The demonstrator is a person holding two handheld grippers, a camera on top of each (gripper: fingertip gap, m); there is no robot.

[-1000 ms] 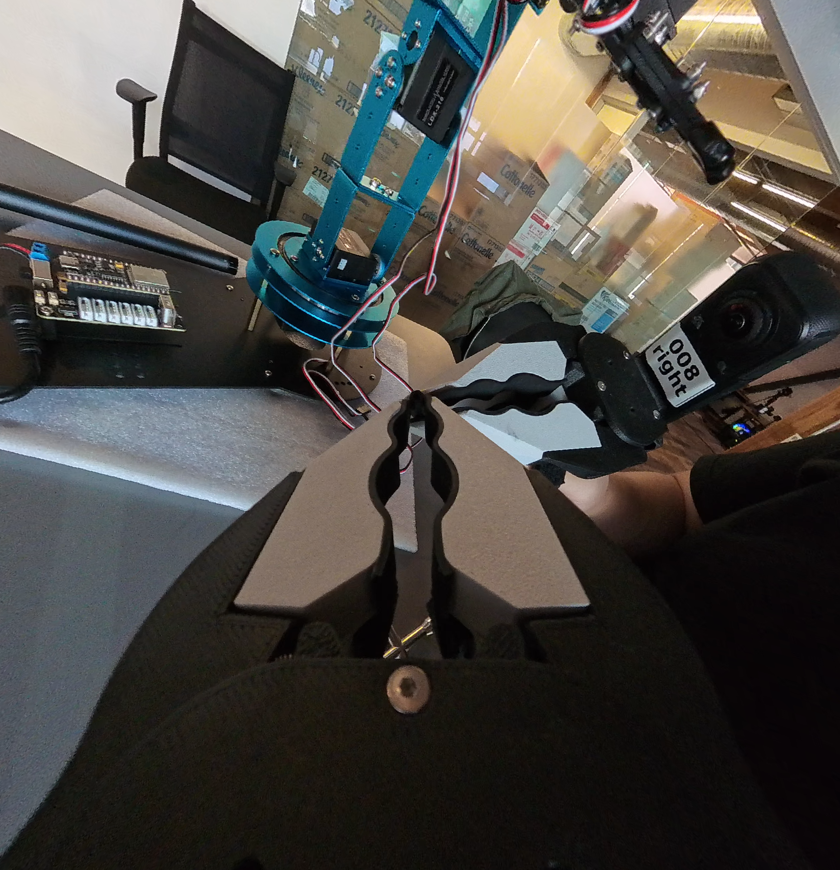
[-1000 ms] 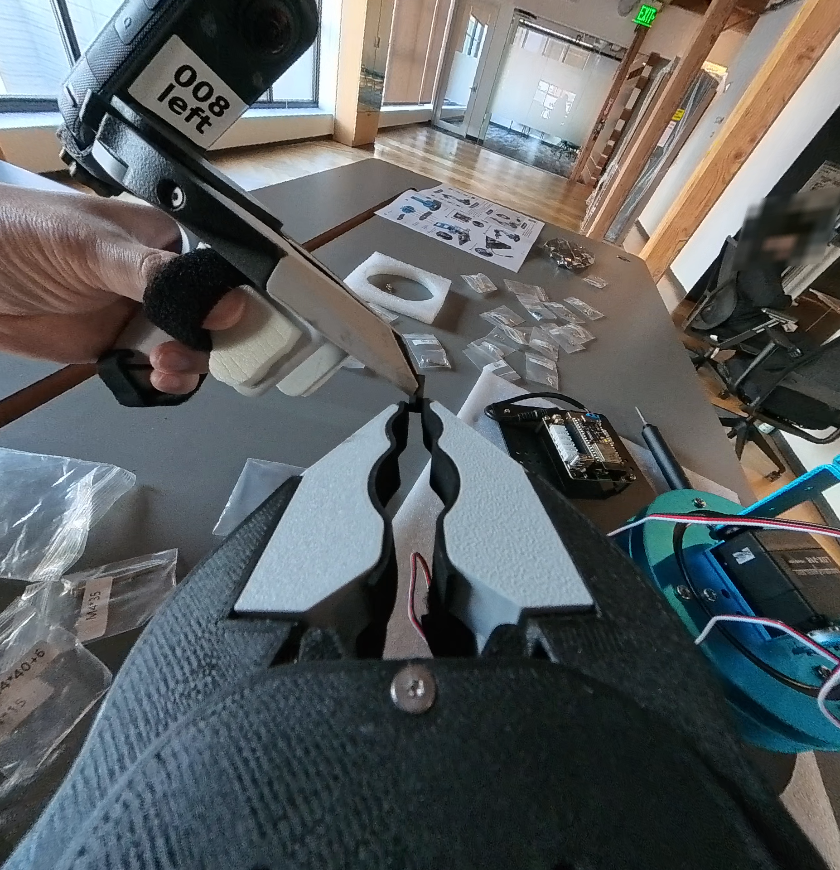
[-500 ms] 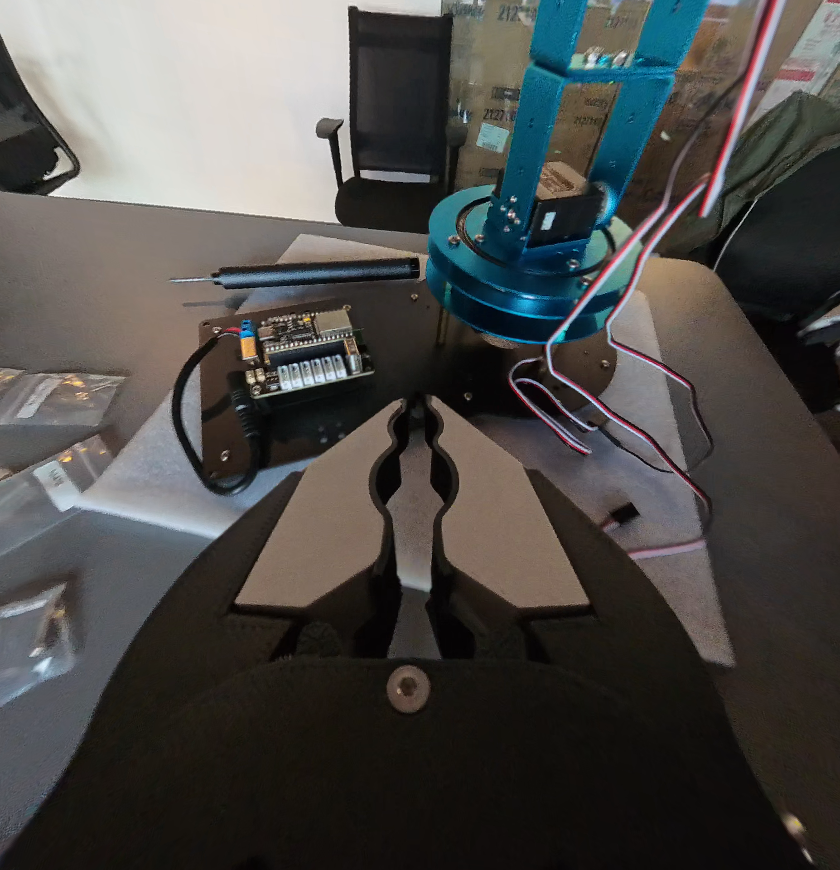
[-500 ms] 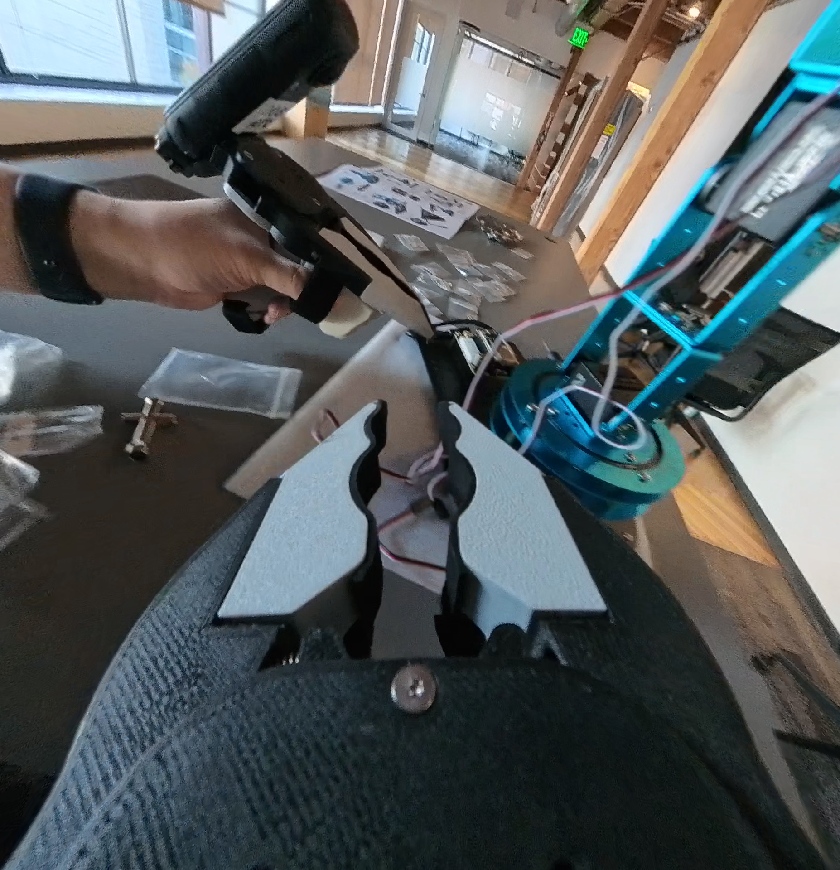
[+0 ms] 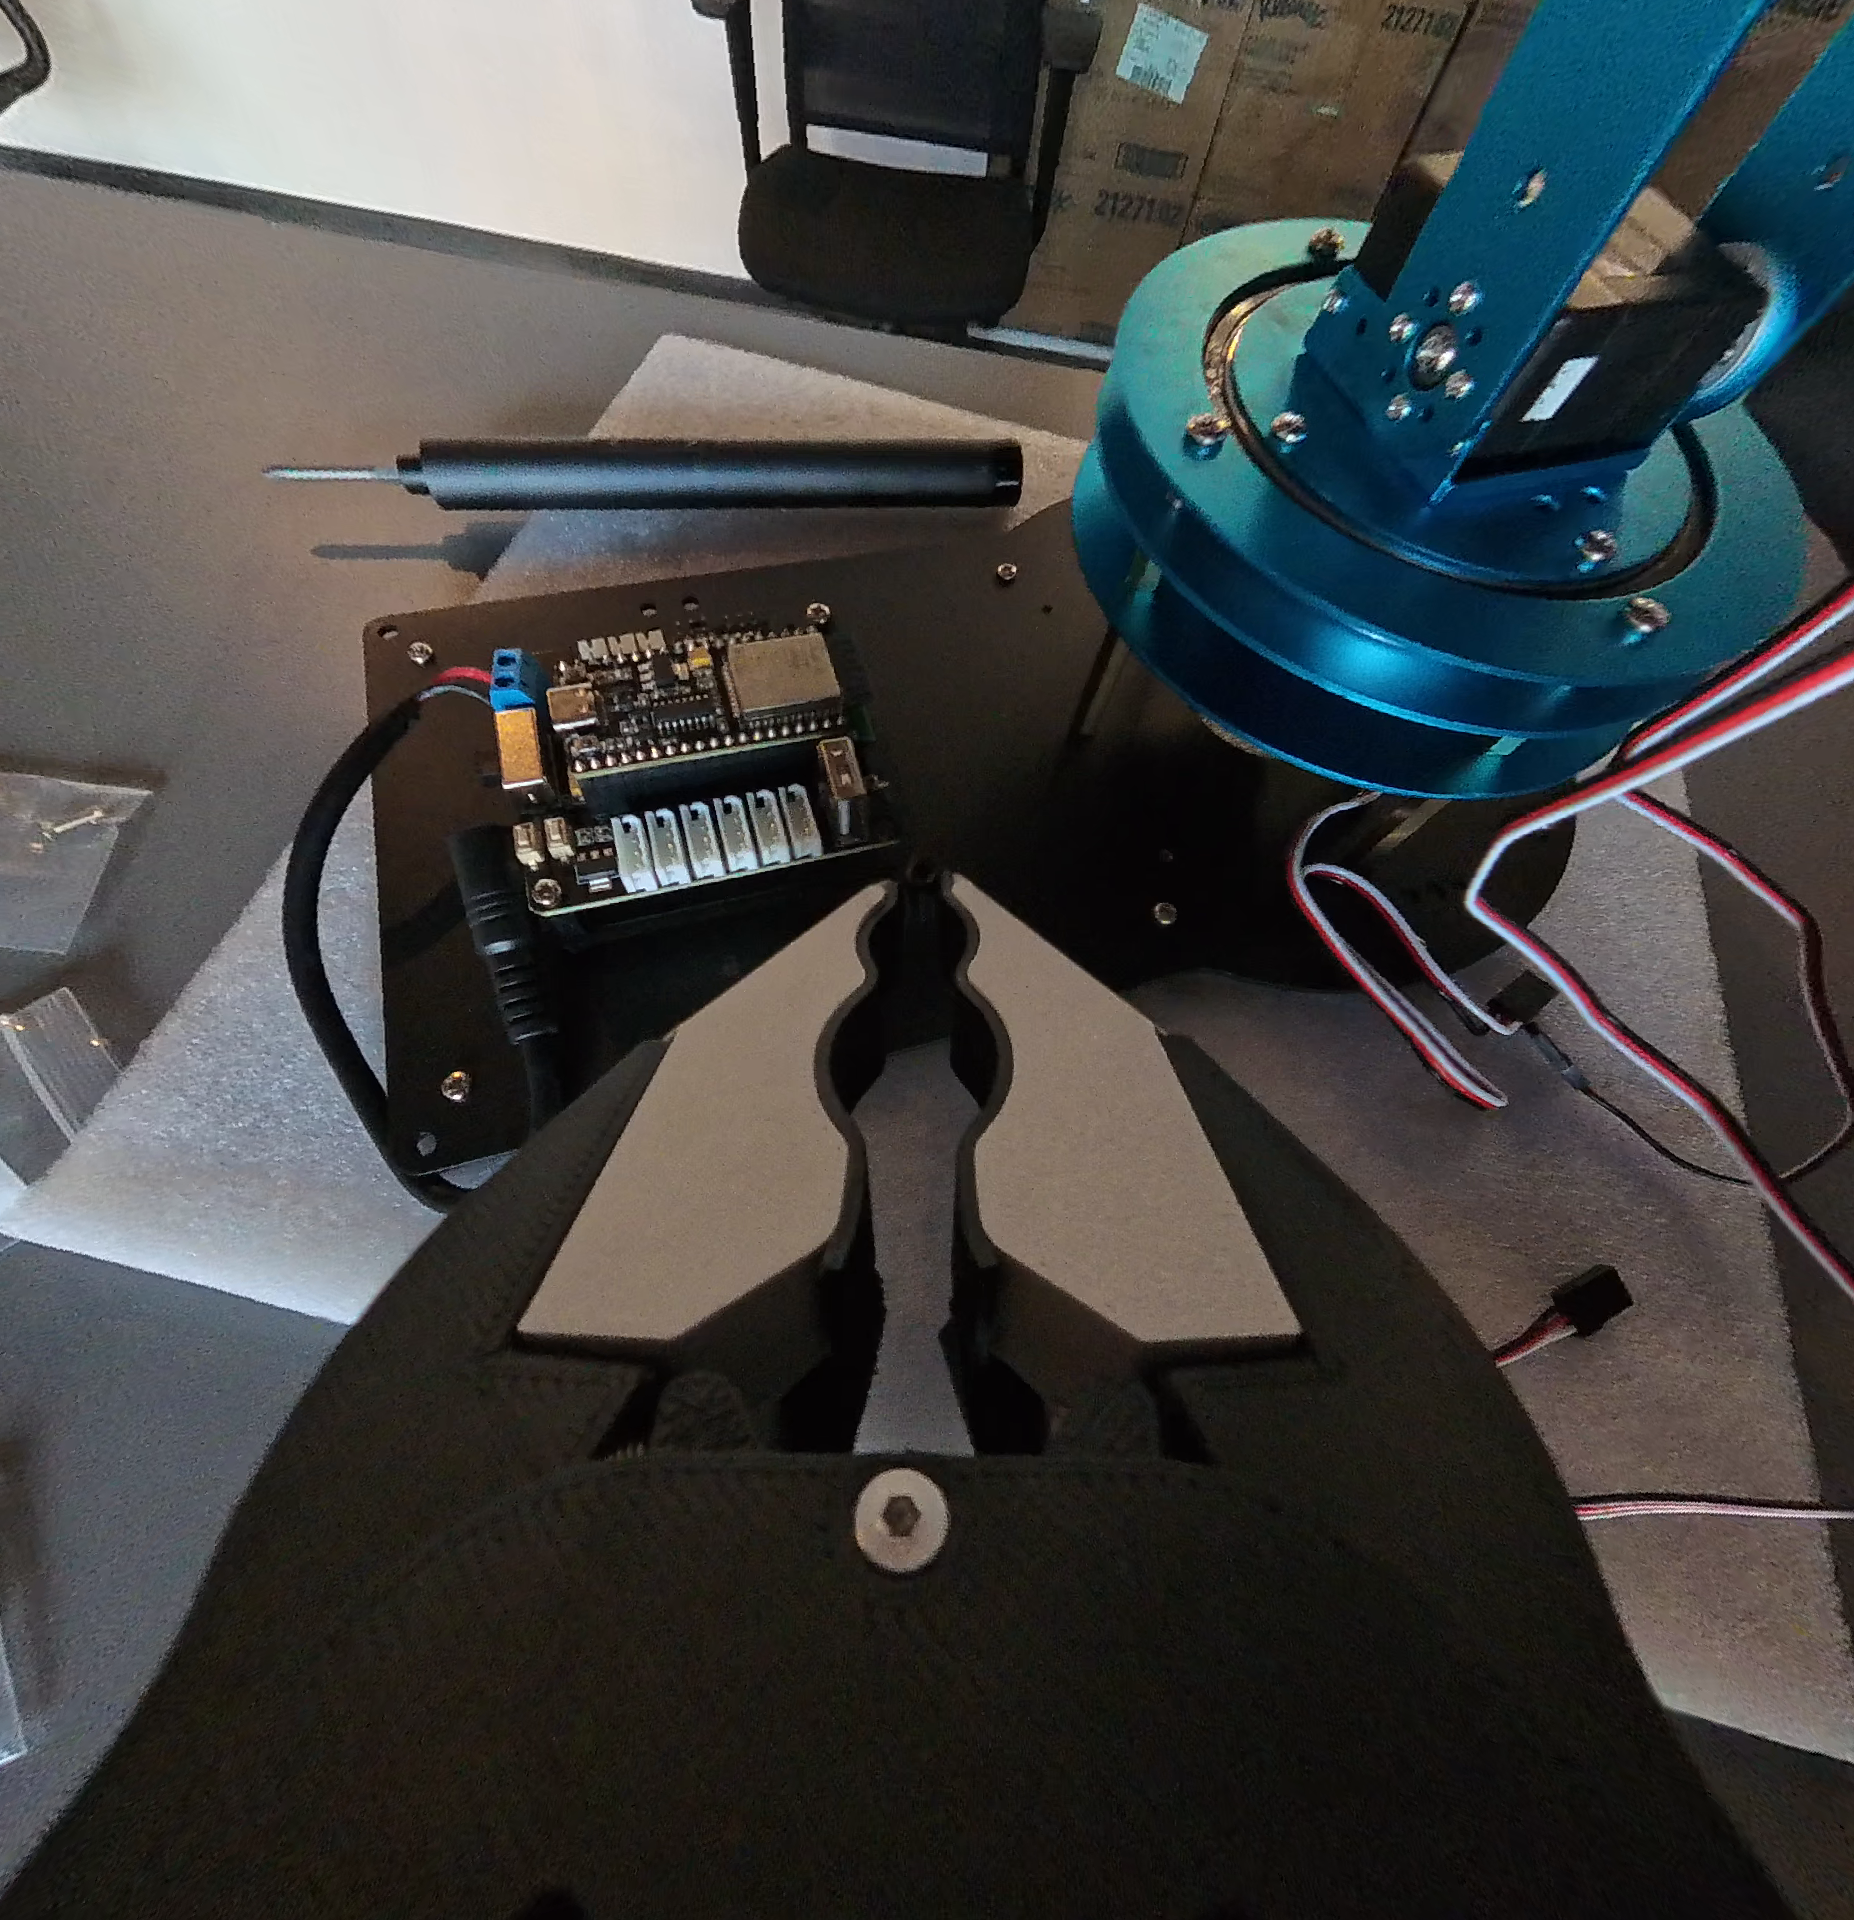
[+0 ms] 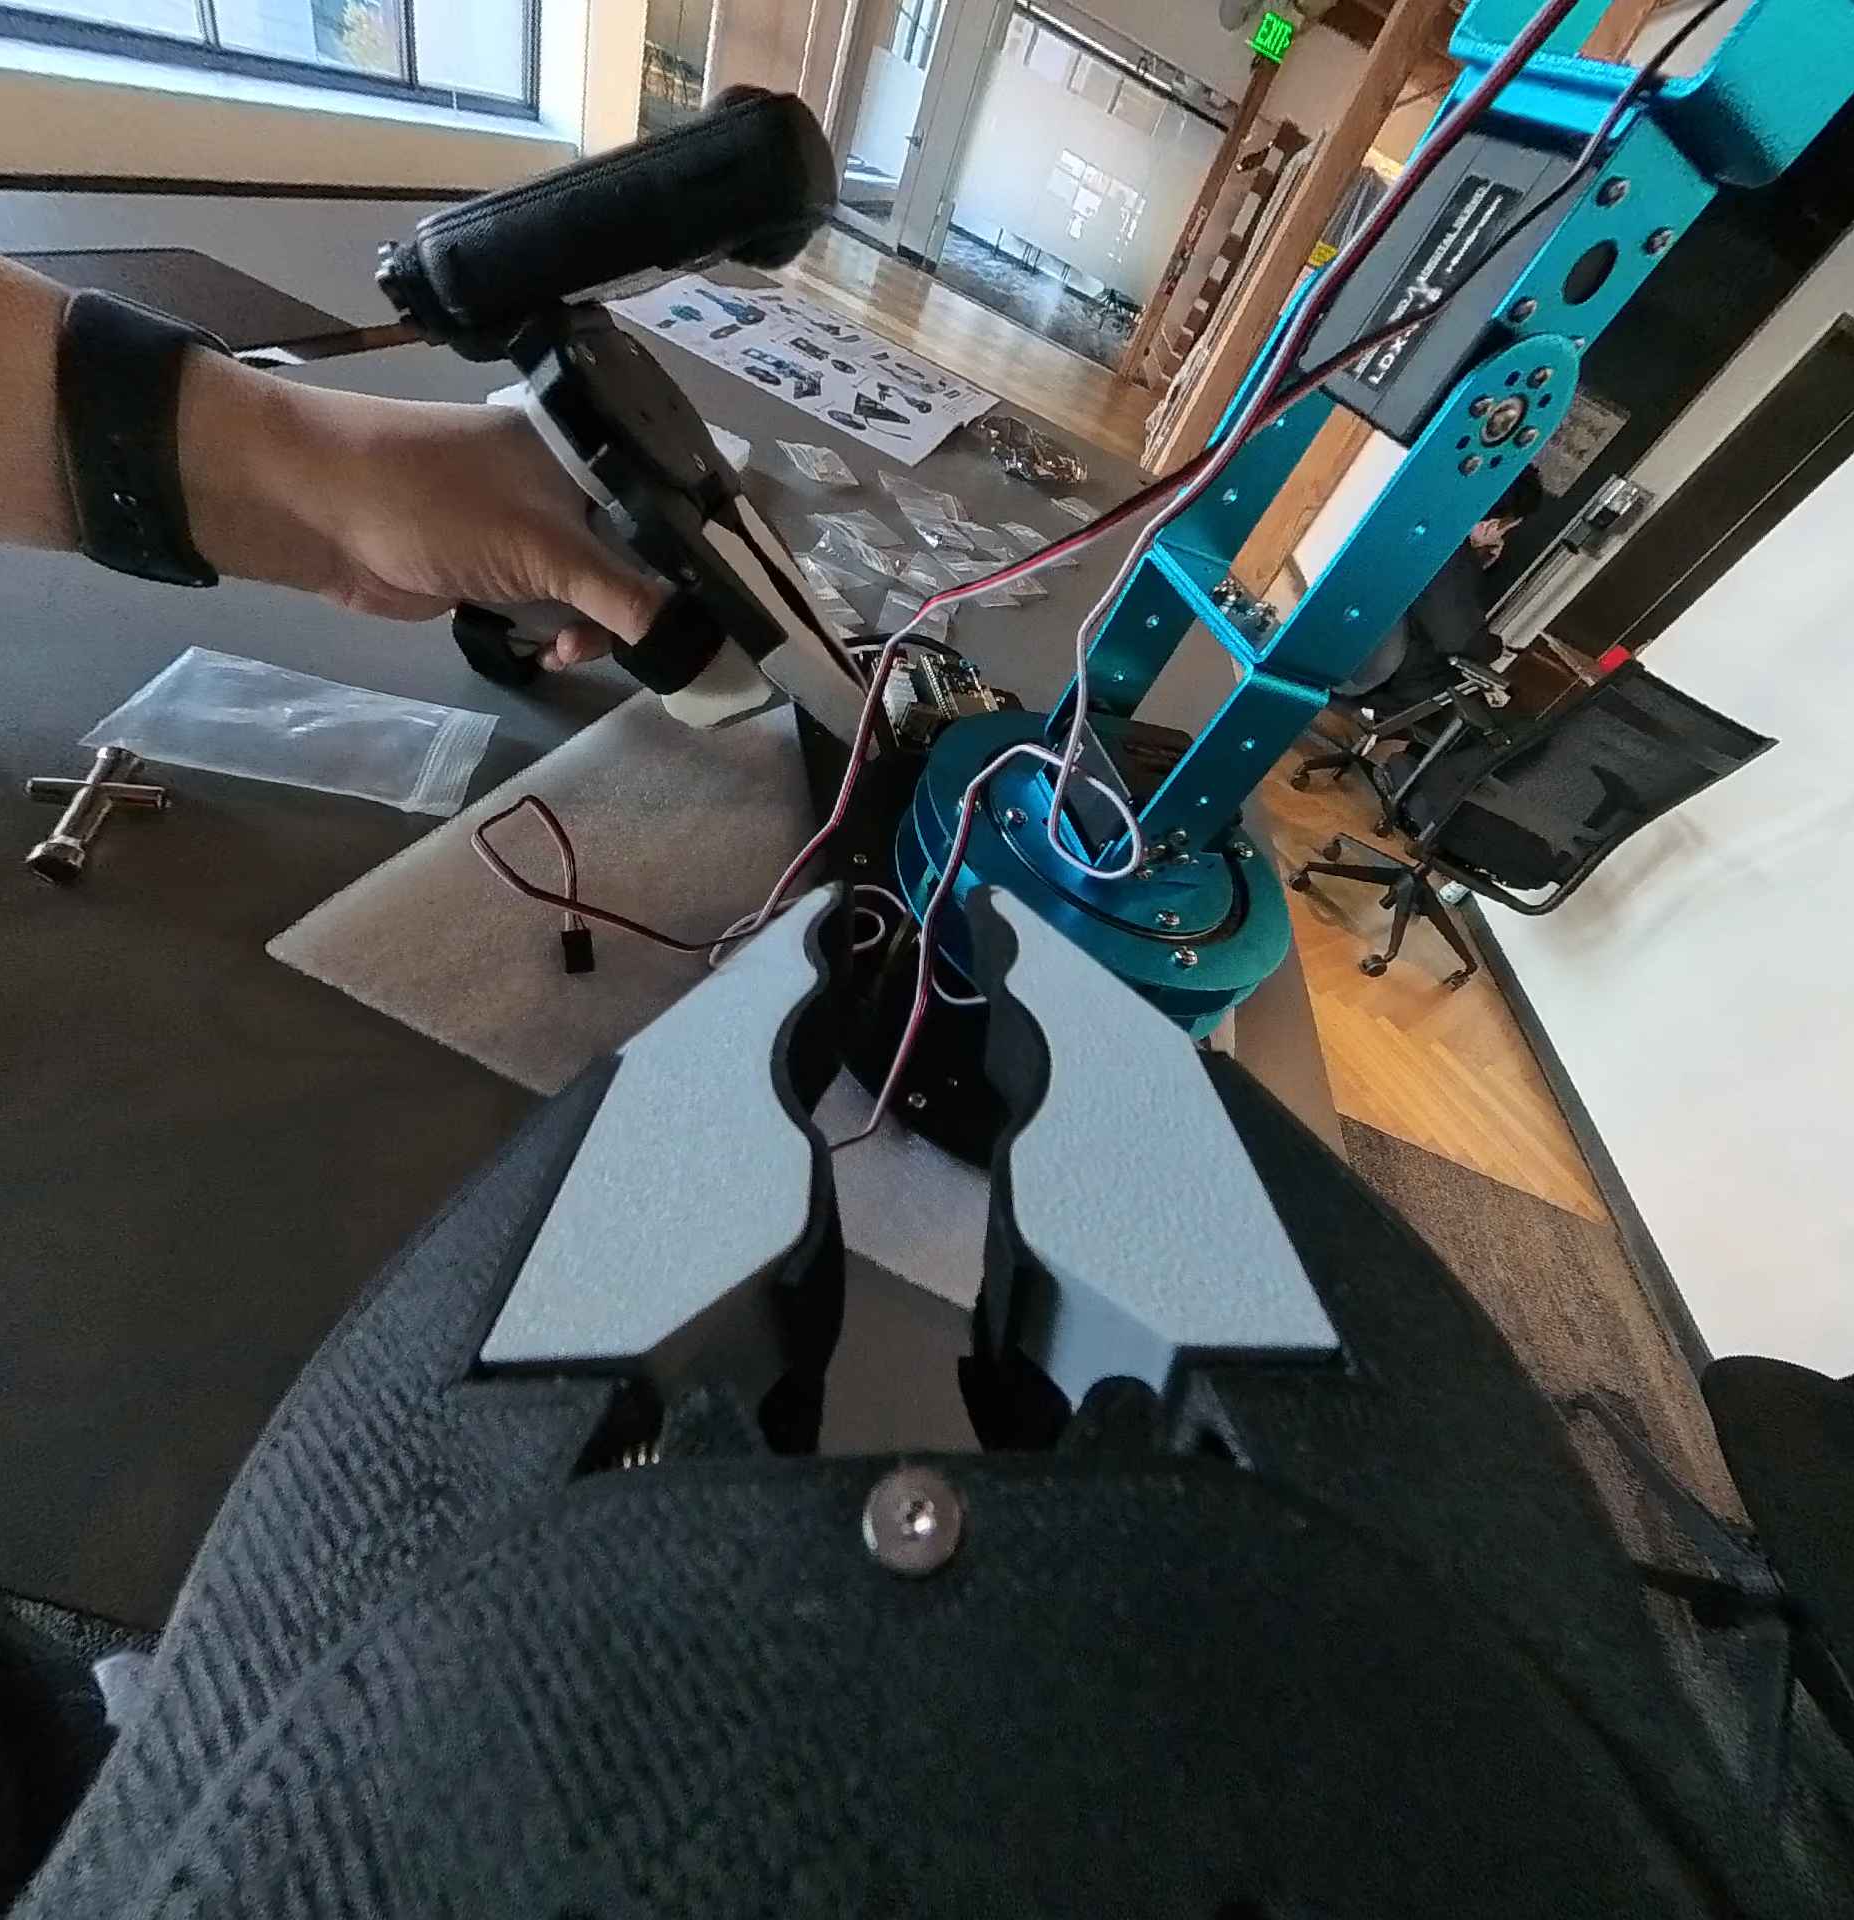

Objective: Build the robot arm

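Wires in red, white and black [image 6: 907,1029] run down from the blue metal arm kit [image 6: 1349,540] and pass through the gap of the right tool [image 6: 912,904], whose fingers stand apart with nothing clamped; one strand loops between them without clear contact. Just beyond its tips sits the kit's round blue base [image 6: 1099,894] on a black plate, over a pale foam sheet [image 6: 611,831]. A loose lead with a small black plug [image 6: 577,951] lies on the foam to the left of the tips.

The left tool [image 5: 918,883] has its tips pressed together and holds nothing. They hover just at the near edge of a circuit board [image 5: 694,769] with a row of white sockets, mounted on the black base plate [image 5: 964,665]. A thick black cable [image 5: 325,935] curves off the board's left side. Behind the board lies a black screwdriver [image 5: 715,473], and the blue base [image 5: 1401,623] stands to the right, wires [image 5: 1671,852] trailing from it.

From the right wrist view, a hand [image 6: 403,520] with a dark wristband grips the left tool [image 6: 850,686] by its handle, fingers pointed down at the board. On the grey tabletop [image 6: 175,987] near it lie a clear bag [image 6: 299,727] and a metal cross wrench [image 6: 92,800]; more small bags [image 6: 902,540] and a printed sheet [image 6: 809,374] lie farther off
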